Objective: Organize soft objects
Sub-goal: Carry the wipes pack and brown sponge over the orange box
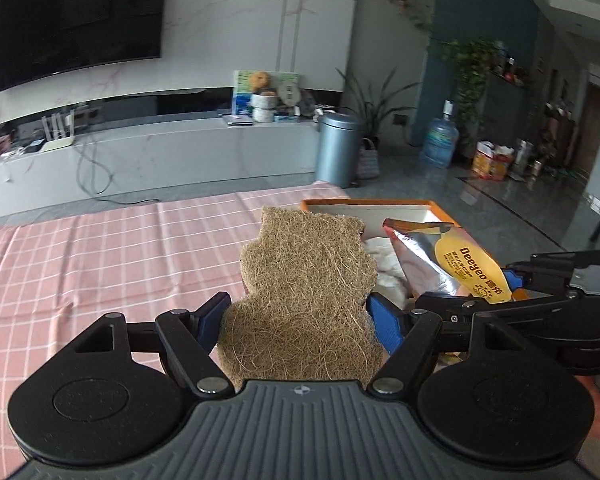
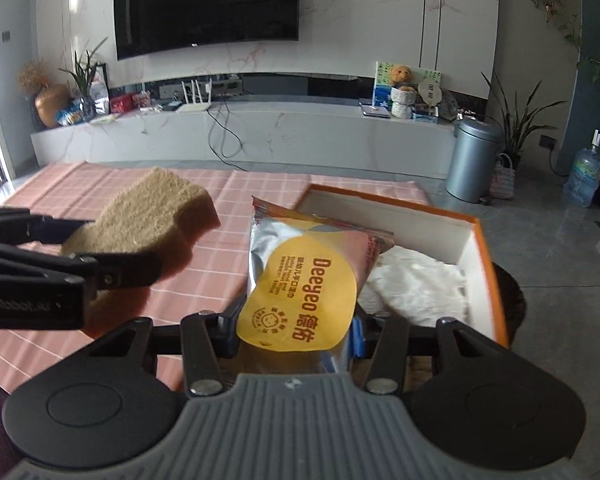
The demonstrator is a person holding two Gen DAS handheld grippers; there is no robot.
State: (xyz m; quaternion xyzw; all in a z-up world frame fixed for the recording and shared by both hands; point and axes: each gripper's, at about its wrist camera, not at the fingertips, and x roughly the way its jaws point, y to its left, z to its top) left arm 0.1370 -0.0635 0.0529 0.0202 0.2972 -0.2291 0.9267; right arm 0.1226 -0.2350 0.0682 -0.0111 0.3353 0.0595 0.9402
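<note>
Though it stands stiffly upright in the left wrist view, the fibre sponge (image 1: 304,300) looks light and springy; the left gripper (image 1: 296,320) pinches its lower lobe between widely set blue pads, above the pink checked cloth (image 1: 100,256). The orange box (image 1: 420,208) lies beyond.

Right wrist view: the right gripper (image 2: 296,336) clamps the wipes packet's (image 2: 300,292) bottom edge; slick, floppy foil, likely to slip. It hangs over the box rim, white cloth (image 2: 416,284) already inside. Sponge just left; collision risk.

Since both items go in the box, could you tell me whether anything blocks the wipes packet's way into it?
Nothing visible does: the silver-and-yellow wipes packet in the right gripper hangs at the orange-rimmed open box, which holds only crumpled white cloth.
</note>
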